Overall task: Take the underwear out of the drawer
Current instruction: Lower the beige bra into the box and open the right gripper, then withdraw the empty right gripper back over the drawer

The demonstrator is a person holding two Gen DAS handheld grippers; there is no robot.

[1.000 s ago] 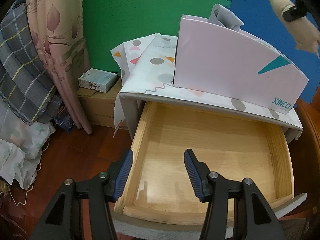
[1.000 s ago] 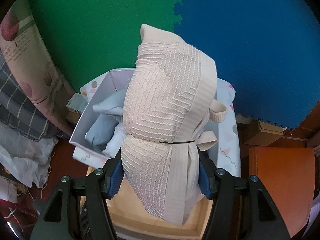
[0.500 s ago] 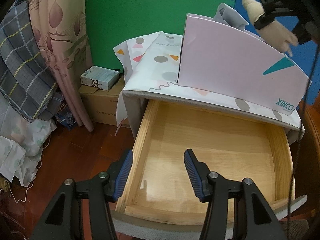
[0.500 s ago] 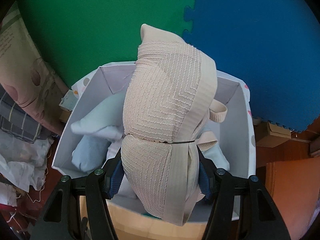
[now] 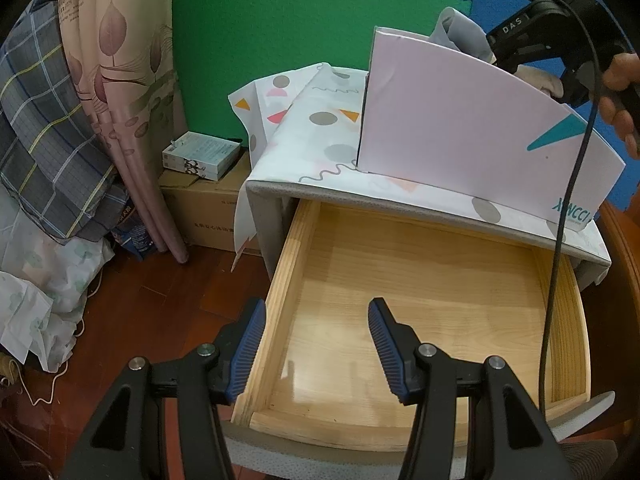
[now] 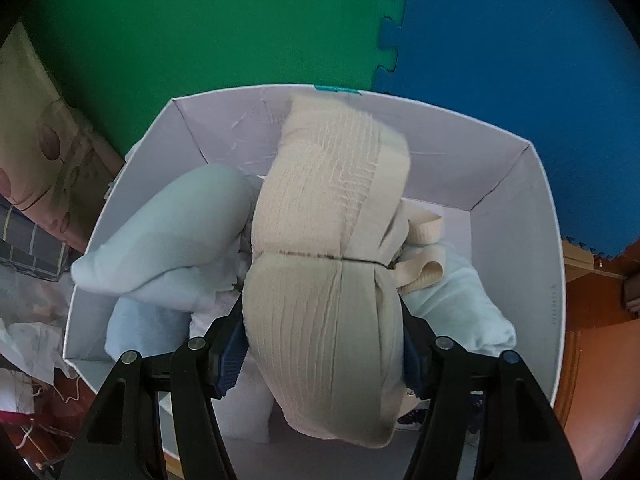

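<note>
Two claws: right claw [image 6: 322, 344] clenched on beige underwear [image 6: 328, 280], left claw [image 5: 316, 344] released.

A pink box [image 5: 472, 128] stands on the cloth-covered nightstand [image 5: 316, 144].

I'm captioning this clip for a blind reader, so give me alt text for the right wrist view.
The right gripper holds a rolled beige underwear bundle above an open white box that contains pale blue garments. Green and blue foam mats form the backdrop.
</note>
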